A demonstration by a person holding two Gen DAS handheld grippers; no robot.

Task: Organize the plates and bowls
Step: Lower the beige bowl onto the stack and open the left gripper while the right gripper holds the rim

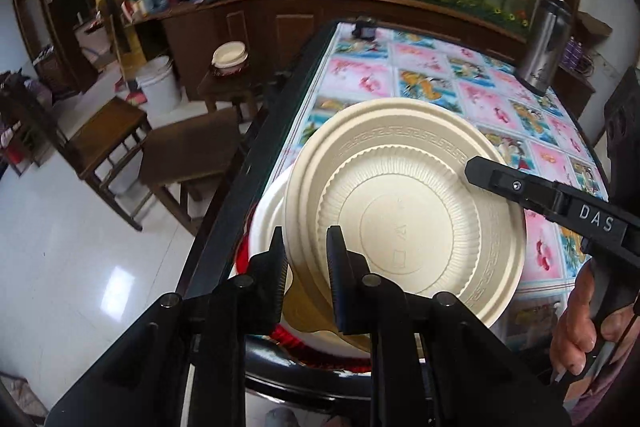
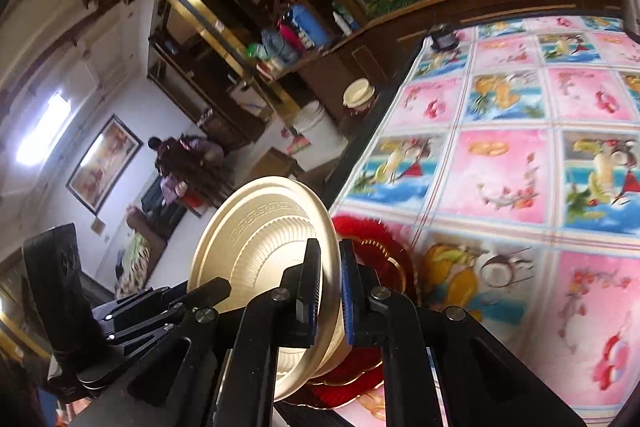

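Note:
A cream plastic bowl (image 1: 404,215) with a ribbed inside and a key-pattern rim is tilted up on edge above the table's near left corner. My left gripper (image 1: 306,259) is shut on its near rim. My right gripper (image 2: 330,291) is shut on the opposite rim of the same bowl (image 2: 260,251); its finger also shows in the left wrist view (image 1: 516,187). Under the bowl lie a white plate (image 1: 268,211) and a red plate with a gold edge (image 2: 372,247).
The table has a pink and blue picture cloth (image 2: 500,171) and a black edge (image 1: 256,163). A steel flask (image 1: 546,47) stands at its far right. Wooden chairs (image 1: 188,151), a white bucket (image 1: 158,83) and a stool with more cream bowls (image 1: 230,57) stand left.

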